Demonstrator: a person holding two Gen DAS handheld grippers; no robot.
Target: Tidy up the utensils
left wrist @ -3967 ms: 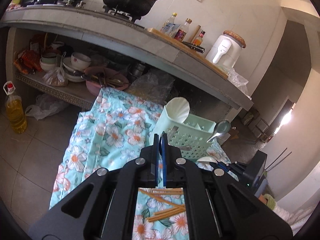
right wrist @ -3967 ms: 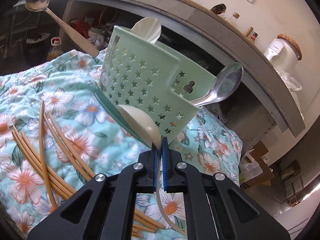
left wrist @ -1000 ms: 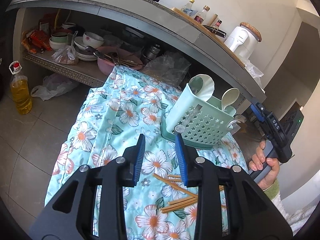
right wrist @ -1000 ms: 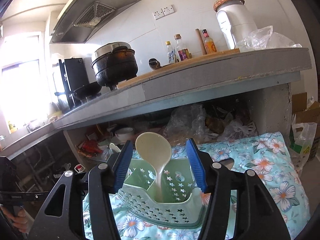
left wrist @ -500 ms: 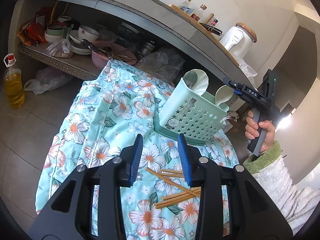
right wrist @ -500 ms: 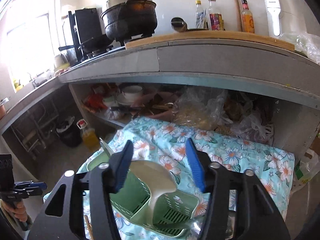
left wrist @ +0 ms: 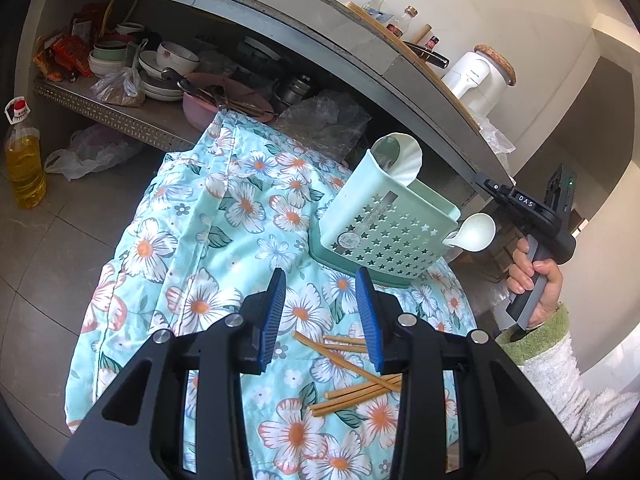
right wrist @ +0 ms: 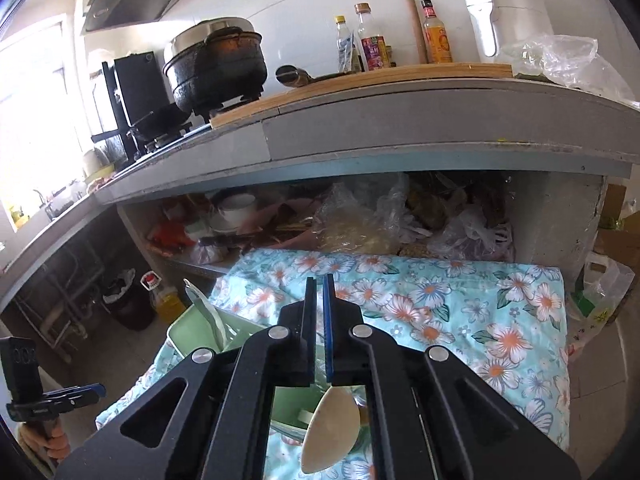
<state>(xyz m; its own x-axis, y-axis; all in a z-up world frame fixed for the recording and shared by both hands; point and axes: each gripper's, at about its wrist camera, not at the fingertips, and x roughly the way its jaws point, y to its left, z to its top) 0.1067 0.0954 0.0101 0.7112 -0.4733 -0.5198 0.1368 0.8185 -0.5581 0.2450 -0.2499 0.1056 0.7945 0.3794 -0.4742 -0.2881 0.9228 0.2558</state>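
Observation:
A mint green utensil caddy (left wrist: 384, 224) with star holes stands on the floral cloth (left wrist: 224, 240). A white ladle (left wrist: 400, 156) stands in its far end and a white spoon (left wrist: 474, 232) leans out of its right end. Several wooden chopsticks (left wrist: 352, 376) lie loose on the cloth just beyond my left gripper (left wrist: 322, 316), which is open and empty above them. My right gripper (right wrist: 319, 320) is shut and empty, held above the caddy (right wrist: 188, 332); the white spoon (right wrist: 330, 428) shows below its fingers. It also shows in the left wrist view (left wrist: 528, 216), right of the caddy.
A grey counter (right wrist: 400, 128) overhangs the cloth, with a black pot (right wrist: 216, 64), bottles (right wrist: 372, 40) and a white appliance (right wrist: 500, 4) on it. The shelf below holds bowls (left wrist: 160, 60) and plastic bags (right wrist: 360, 224). An oil bottle (left wrist: 22, 156) stands on the tiled floor at left.
My right gripper has closed from open to shut with nothing in it and has lifted above the caddy. The white spoon now leans out of the caddy's right end. My left gripper stays open.

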